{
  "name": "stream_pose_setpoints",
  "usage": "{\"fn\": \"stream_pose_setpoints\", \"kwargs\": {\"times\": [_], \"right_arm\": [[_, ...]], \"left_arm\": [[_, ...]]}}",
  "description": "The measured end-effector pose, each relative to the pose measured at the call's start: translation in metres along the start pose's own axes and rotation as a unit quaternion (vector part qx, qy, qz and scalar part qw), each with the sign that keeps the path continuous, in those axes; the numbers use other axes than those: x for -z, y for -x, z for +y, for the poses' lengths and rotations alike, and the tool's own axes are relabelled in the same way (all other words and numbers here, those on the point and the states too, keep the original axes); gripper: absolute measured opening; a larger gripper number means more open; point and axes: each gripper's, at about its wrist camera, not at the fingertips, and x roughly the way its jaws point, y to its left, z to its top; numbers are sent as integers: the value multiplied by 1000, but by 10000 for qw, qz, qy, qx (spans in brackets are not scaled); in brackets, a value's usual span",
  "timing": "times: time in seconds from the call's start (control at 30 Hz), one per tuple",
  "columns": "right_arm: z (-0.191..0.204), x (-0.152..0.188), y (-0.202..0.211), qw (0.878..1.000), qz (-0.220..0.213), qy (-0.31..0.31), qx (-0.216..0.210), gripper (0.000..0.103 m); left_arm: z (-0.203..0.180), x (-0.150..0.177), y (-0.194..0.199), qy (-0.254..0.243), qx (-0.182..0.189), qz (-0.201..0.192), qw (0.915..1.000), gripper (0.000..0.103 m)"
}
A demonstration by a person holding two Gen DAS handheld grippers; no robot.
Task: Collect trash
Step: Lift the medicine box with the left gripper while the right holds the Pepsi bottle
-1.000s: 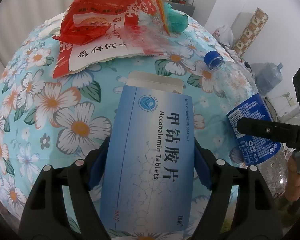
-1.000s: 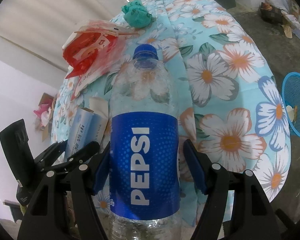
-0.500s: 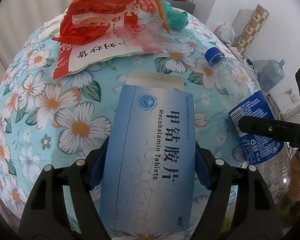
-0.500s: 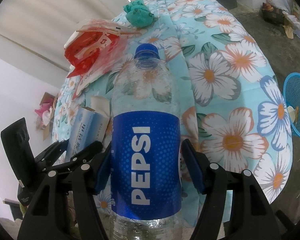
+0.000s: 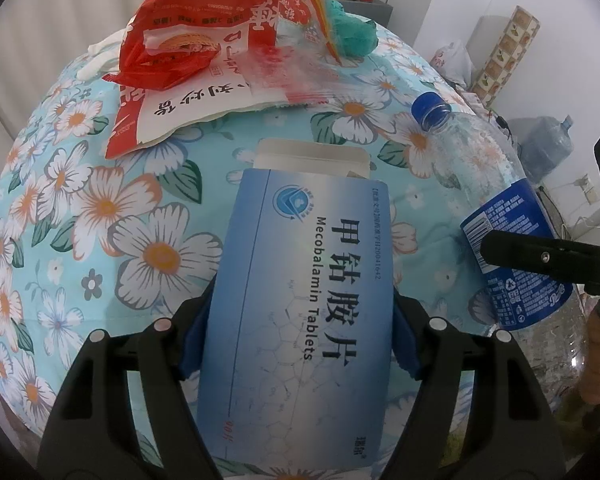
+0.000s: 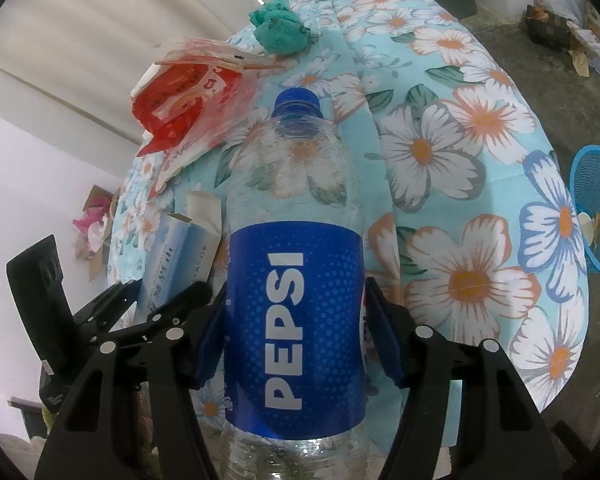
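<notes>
My left gripper (image 5: 300,332) is shut on a blue Mecobalamin tablet box (image 5: 304,304) and holds it above the flowered tablecloth (image 5: 100,216). My right gripper (image 6: 296,328) is shut on an empty Pepsi bottle (image 6: 294,280) with a blue cap. The bottle also shows at the right of the left wrist view (image 5: 504,240), and the box at the left of the right wrist view (image 6: 176,256). A red and white snack bag (image 5: 188,64) and a crumpled green wad (image 5: 352,32) lie at the far side of the table.
A blue mesh basket (image 6: 598,216) stands on the floor to the right of the table. A large water jug (image 5: 546,148) and a patterned roll (image 5: 508,52) stand by the far wall.
Both grippers have moved slightly forward over the table with the box and bottle still held; the snack bag and green wad look a little nearer.
</notes>
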Motion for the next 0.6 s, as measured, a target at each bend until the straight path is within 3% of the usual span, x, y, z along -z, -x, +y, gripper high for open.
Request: {"fn": "stream_pose_setpoints", "kwargs": {"times": [0.6], "right_arm": [[-4, 0, 12, 9996, -269, -79, -17, 57]], "left_arm": [[3, -3, 9, 77, 138, -125, 9998, 68]]}}
